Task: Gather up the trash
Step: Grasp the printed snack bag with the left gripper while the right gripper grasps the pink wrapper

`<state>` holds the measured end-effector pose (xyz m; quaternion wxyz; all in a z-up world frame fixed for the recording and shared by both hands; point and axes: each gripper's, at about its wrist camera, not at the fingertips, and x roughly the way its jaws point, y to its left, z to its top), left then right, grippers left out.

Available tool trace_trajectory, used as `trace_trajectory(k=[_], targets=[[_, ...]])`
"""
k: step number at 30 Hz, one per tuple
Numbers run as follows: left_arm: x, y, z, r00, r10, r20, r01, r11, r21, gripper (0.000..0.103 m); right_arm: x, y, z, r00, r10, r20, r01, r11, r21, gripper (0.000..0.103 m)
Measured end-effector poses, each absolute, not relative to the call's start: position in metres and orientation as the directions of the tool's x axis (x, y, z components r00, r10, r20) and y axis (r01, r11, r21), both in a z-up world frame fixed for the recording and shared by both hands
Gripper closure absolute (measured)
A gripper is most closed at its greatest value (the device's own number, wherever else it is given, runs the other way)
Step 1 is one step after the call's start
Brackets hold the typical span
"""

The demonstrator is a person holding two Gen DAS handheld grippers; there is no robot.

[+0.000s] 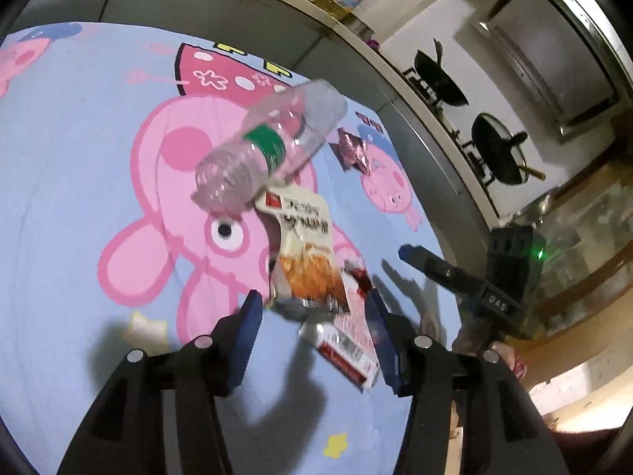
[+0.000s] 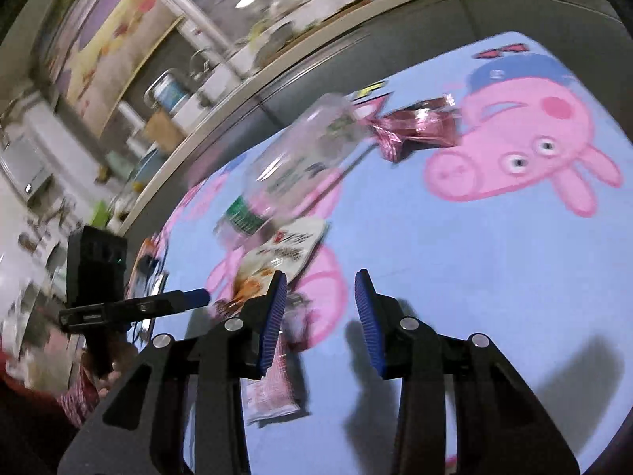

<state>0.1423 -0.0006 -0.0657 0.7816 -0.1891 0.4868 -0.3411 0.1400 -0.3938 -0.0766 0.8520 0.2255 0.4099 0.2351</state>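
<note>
Two grippers, both spread with nothing pinched. My left gripper (image 1: pixel 314 304) has the snack wrapper (image 1: pixel 306 253) lying between its fingers, ready to grab. My right gripper (image 2: pixel 320 289) waits beside it; the bottle (image 1: pixel 269 150) lies just ahead.

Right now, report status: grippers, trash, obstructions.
Left gripper open, astride the snack wrapper. Right gripper open, empty. Plastic bottle lies across the wrapper's far end. Pink foil wrapper beyond, clear.
</note>
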Motion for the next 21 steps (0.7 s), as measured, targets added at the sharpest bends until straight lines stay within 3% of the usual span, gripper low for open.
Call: trace_trajectory(k=[4, 12, 17, 20, 21], targets=[[0.164, -0.011, -0.077, 0.273, -0.715, -0.644, 0.315, 0.699, -0.643, 0.05, 0.151, -0.413, -0.078, 0.609, 0.531, -0.589, -0.144, 0.804, 0.576, 0.06], [0.18, -0.032, -0.088, 0.237, -0.733, -0.638, 0.301, 0.68, -0.669, 0.051, 0.217, -0.455, -0.089, 0.653, 0.502, -0.567, 0.026, 0.733, 0.679, 0.06], [0.184, -0.036, -0.088, 0.243, -0.73, -0.639, 0.298, 0.683, -0.667, 0.053, 0.263, -0.474, -0.081, 0.693, 0.449, -0.563, 0.033, 0.761, 0.648, 0.06], [0.182, -0.037, -0.088, 0.258, -0.715, -0.65, 0.306, 0.699, -0.647, 0.058, 0.297, -0.479, -0.079, 0.69, 0.439, -0.575, 0.004, 0.792, 0.61, 0.06], [0.181, -0.037, -0.088, 0.264, -0.708, -0.655, 0.304, 0.706, -0.64, 0.065, 0.308, -0.477, -0.081, 0.676, 0.446, -0.586, -0.006, 0.799, 0.602, 0.06]])
